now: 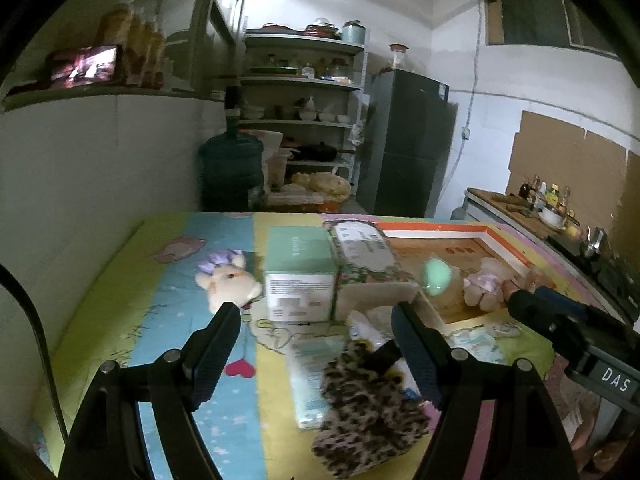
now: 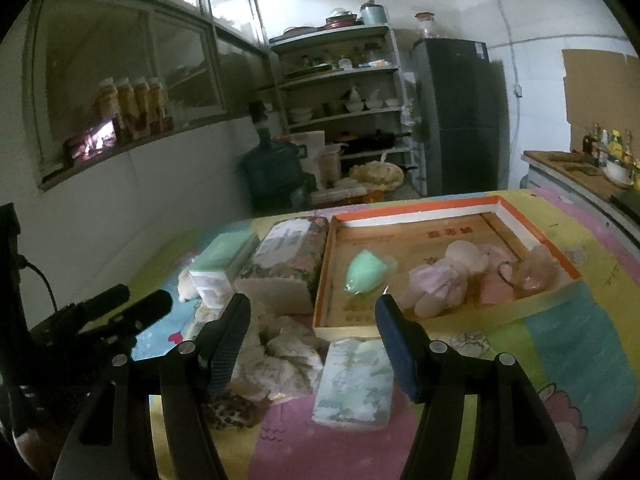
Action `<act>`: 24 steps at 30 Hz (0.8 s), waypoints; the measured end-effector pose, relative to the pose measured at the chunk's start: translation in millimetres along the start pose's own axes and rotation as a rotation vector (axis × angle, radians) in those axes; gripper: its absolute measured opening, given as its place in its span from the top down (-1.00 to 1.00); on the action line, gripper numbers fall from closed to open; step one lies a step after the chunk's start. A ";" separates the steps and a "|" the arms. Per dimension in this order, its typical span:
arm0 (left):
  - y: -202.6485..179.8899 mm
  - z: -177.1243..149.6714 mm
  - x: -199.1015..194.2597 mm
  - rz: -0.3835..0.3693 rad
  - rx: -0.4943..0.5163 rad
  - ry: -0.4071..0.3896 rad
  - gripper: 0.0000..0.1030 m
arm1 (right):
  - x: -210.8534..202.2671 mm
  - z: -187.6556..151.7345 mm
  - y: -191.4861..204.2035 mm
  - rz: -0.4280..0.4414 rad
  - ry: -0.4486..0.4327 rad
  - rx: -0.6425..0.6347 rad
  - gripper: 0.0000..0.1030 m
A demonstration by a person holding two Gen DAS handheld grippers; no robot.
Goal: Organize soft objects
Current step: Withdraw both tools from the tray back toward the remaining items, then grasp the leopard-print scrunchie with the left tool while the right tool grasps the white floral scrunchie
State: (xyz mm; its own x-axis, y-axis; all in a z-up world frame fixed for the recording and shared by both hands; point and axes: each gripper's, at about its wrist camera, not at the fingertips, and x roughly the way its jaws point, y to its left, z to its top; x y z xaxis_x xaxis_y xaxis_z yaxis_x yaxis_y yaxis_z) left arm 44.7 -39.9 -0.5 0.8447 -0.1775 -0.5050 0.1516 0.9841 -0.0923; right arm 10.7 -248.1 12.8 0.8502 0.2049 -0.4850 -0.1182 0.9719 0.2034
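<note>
Evidently both the left gripper [image 1: 316,312] and right gripper [image 2: 312,304] are hovering with jaws spread, holding nothing (sorting seems underway): plush toys are sitting in the tray [image 2: 408,211] toward the worktop's far right corner, while the leopard pouch [image 1: 370,404] is waiting near its front edge.

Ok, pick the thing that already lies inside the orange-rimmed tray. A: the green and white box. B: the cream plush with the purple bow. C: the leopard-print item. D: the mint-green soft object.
D: the mint-green soft object lies on the floor of the orange-rimmed tray, beside a pale pink plush; the other three sit on the cloth outside it.
</note>
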 end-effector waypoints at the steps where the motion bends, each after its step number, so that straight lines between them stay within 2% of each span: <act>1: 4.4 -0.4 -1.6 0.003 -0.006 -0.003 -0.50 | 0.1 -1.0 1.8 0.001 0.001 -0.002 -0.29; 6: 24.5 -5.2 -6.1 0.020 -0.037 -0.007 -0.50 | 4.0 -7.5 9.8 0.010 0.014 -0.021 -0.29; 9: 34.3 -10.0 -8.2 0.003 -0.055 -0.009 -0.50 | 9.5 -12.2 12.8 0.027 0.030 -0.032 -0.29; 14: 40.6 -27.5 -8.1 -0.068 -0.052 0.015 -0.50 | 17.5 -17.6 14.5 0.039 0.058 -0.044 -0.29; 20: 25.1 -50.2 9.1 -0.149 -0.029 0.092 -0.50 | 24.6 -21.5 17.0 0.051 0.077 -0.051 -0.29; 24: 12.2 -60.5 22.2 -0.195 -0.015 0.136 -0.42 | 27.9 -23.4 17.8 0.056 0.087 -0.056 -0.29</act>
State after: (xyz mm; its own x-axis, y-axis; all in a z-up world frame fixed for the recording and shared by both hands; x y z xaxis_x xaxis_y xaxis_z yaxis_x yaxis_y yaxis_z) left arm 34.2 -31.9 -64.8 0.7228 -0.3638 -0.5876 0.2968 0.9312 -0.2114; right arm 20.3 -222.4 -17.0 0.7942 0.2662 -0.5463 -0.1950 0.9631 0.1857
